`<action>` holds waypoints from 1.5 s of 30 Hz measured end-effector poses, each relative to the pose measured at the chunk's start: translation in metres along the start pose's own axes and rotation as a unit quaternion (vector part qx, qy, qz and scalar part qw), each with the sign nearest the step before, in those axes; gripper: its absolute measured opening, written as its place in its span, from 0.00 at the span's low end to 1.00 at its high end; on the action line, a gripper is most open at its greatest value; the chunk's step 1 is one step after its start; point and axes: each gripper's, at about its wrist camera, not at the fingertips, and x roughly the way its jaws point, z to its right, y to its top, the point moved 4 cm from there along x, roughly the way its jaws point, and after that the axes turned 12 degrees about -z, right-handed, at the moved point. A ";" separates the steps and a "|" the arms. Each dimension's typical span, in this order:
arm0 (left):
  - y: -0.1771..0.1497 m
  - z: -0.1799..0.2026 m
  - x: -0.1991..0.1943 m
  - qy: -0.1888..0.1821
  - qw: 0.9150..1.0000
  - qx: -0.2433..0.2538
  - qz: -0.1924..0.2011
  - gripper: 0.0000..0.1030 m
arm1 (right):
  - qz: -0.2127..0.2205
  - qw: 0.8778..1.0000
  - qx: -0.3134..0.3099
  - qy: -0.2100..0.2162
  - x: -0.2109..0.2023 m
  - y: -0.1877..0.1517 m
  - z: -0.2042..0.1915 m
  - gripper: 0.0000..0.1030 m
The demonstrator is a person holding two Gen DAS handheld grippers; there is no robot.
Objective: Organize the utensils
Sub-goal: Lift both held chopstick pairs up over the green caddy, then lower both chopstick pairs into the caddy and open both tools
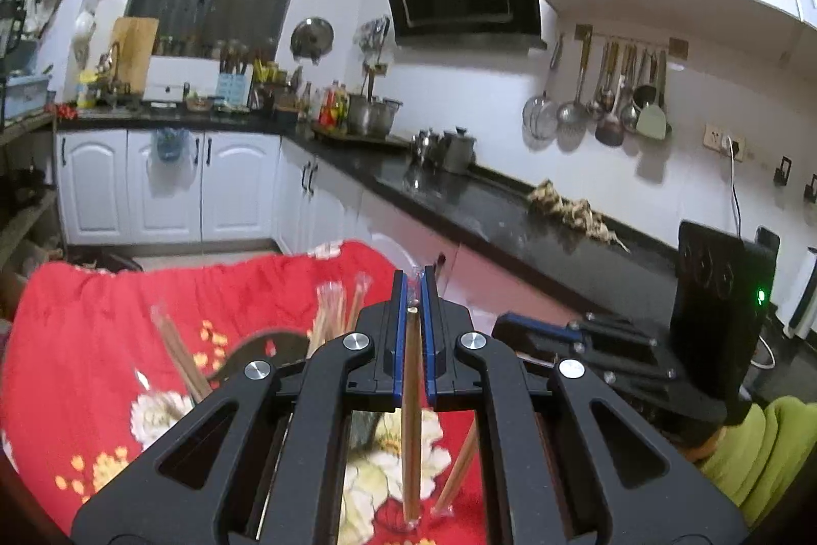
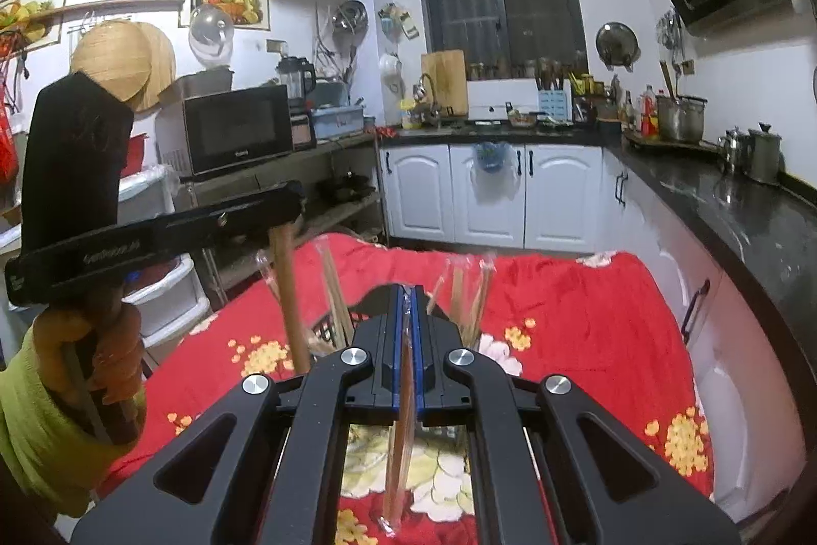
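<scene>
Both grippers hang above a table covered by a red floral cloth (image 1: 102,340). My left gripper (image 1: 414,294) is shut on a wooden chopstick (image 1: 411,422) that hangs down between its blue pads. The right wrist view shows that same left gripper (image 2: 286,192) from the side, with the stick (image 2: 287,289) dangling below it. My right gripper (image 2: 407,292) is shut on a plastic-wrapped pair of chopsticks (image 2: 403,432) pointing downward. Below them a dark holder (image 1: 255,348) holds several wrapped chopsticks (image 1: 332,315), which also show in the right view as wrapped chopsticks (image 2: 475,294).
A black countertop (image 1: 459,197) with pots (image 1: 454,146) runs along the right wall, over white cabinets (image 2: 485,197). Ladles hang on a rail (image 1: 613,100). A shelf with a microwave (image 2: 235,131) stands to the left. A hand in a green sleeve (image 2: 46,417) grips the left tool.
</scene>
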 end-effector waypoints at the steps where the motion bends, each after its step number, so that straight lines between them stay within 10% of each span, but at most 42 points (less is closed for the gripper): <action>1: 0.004 0.001 -0.001 0.001 1.000 0.000 0.004 0.03 | 0.003 1.000 -0.001 0.002 -0.001 0.003 -0.001 0.03; 25: 0.091 -0.048 -0.049 0.113 0.986 -0.013 0.120 0.03 | 0.133 0.990 -0.041 -0.023 -0.010 0.106 -0.004 0.03; 45: 0.047 -0.068 0.007 0.190 0.978 0.005 0.087 0.03 | 0.107 0.991 -0.061 -0.046 0.054 0.091 -0.002 0.03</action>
